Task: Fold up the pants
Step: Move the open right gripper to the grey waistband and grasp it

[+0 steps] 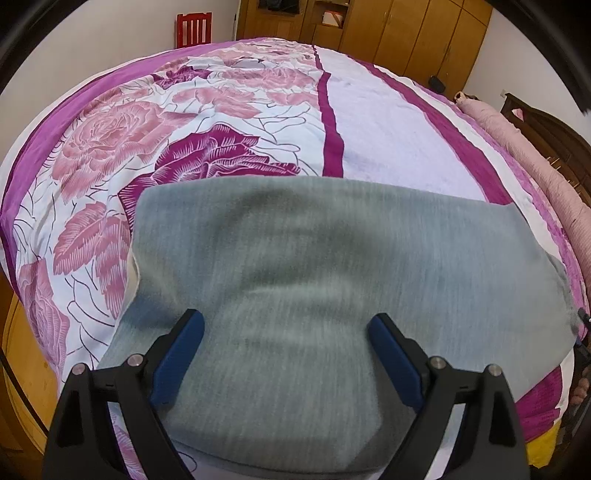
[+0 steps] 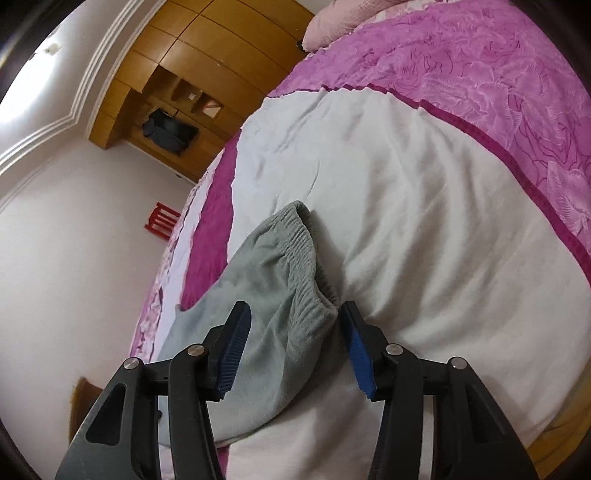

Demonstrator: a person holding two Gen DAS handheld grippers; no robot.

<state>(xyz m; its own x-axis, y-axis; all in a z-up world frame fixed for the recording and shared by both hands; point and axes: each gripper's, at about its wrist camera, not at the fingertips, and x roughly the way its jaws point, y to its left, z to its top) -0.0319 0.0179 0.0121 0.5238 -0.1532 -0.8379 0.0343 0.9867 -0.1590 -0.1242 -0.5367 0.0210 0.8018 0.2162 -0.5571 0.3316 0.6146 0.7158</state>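
White walls [image 1: 92, 44], wooden wardrobe [image 1: 406, 29], red chair [image 1: 194, 28], floral pink-and-purple bed [image 1: 221, 110].

No readable text, label, brand, number or sign shows in either view. The gray pants [image 1: 314, 258] carry no visible tag or print. The floral bedspread [image 1: 147, 129] bears only patterns, no lettering.

The grey pants [image 1: 314, 266] are smeared by blur in the left wrist view, so weave and seams cannot be read; their near edge runs out of frame at six o'clock, behind the left gripper [image 1: 286, 354]. In the right wrist view, the elastic waistband [image 2: 303, 258] hides whatever lies beneath, and the dark item [image 2: 168, 133] on the wardrobe shelf at ten o'clock is possibly a bag.
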